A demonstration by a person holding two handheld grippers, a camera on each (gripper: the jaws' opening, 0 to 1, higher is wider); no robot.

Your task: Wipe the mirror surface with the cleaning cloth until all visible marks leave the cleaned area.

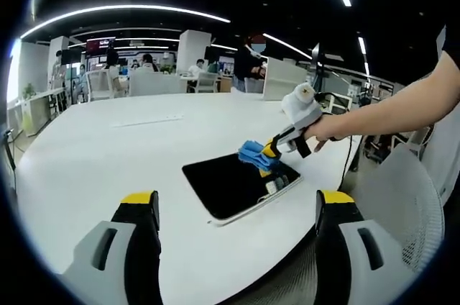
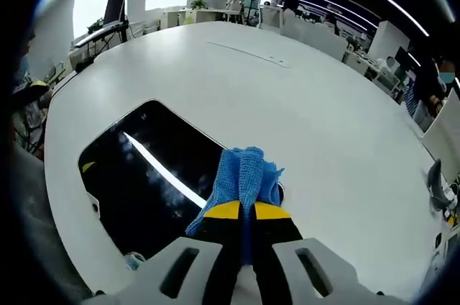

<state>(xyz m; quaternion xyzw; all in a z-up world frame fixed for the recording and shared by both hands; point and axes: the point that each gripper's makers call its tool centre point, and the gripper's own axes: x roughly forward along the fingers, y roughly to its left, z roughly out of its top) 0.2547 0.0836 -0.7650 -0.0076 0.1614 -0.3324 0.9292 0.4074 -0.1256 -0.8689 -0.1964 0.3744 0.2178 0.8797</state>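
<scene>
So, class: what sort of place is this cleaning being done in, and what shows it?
Probably an open-plan office: long ceiling light strips, desks with monitors in the background, and a large white meeting table bearing the mirror.

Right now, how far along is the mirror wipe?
Done: the right gripper is shut on the blue cloth and has it at the mirror's edge. In hand: the wipe itself. Left: I cannot tell which marks remain; the glass shows only reflections. The left gripper is open, idle.

One mirror (image 1: 237, 186), one cloth (image 1: 257, 154), two claws (image 1: 269, 148).
</scene>
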